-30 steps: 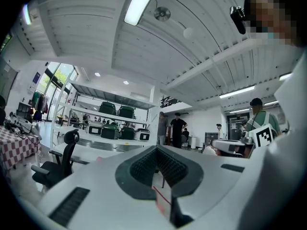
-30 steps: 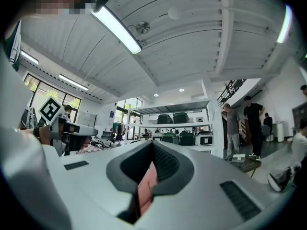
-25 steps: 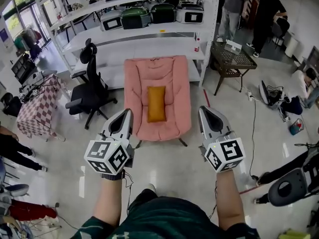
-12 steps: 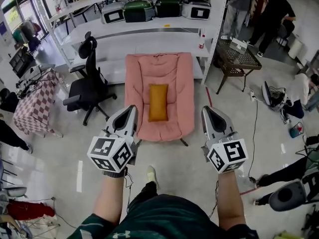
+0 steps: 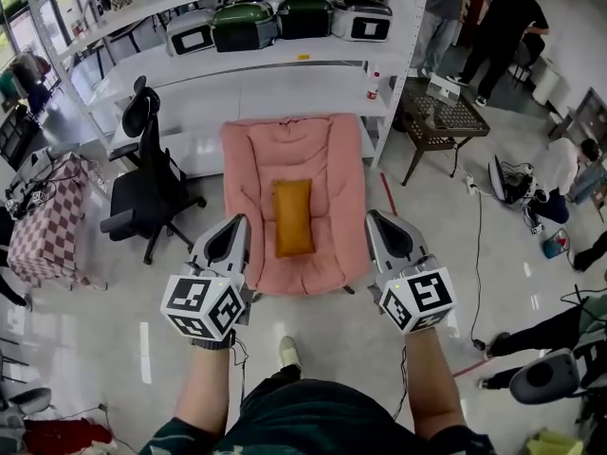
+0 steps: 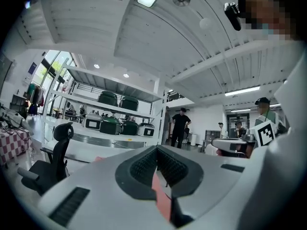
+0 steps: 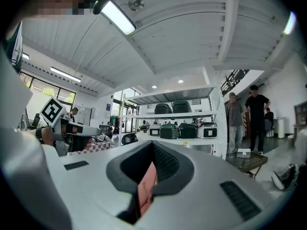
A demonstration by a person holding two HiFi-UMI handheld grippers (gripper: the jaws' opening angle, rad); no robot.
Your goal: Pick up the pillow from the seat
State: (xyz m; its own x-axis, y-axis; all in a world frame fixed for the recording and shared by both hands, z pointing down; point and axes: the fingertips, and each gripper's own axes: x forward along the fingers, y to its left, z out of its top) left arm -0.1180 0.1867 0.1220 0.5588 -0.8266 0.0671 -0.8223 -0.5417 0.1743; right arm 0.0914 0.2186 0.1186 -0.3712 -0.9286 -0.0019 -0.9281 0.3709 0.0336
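Observation:
A mustard-yellow pillow (image 5: 293, 217) lies lengthwise on the middle of a pink padded seat (image 5: 248, 192) on the floor ahead of me. My left gripper (image 5: 237, 223) hovers at the seat's front left corner, shut and holding nothing. At the front right corner my right gripper (image 5: 375, 218) is likewise shut and empty. Both stay short of the pillow, above the floor. In each gripper view the jaws meet, with a sliver of pink seat (image 6: 160, 196) (image 7: 146, 186) showing through the gap.
White shelving (image 5: 285, 55) with several green and white boxes stands behind the seat. A black office chair (image 5: 142, 183) is to its left, a dark wire table (image 5: 438, 121) to its right. People stand at the back right. A checkered cloth table (image 5: 43, 230) sits far left.
I have stepped closer: the seat and pillow appear larger and nearer between the grippers. Both grippers stay shut and keep their spacing.

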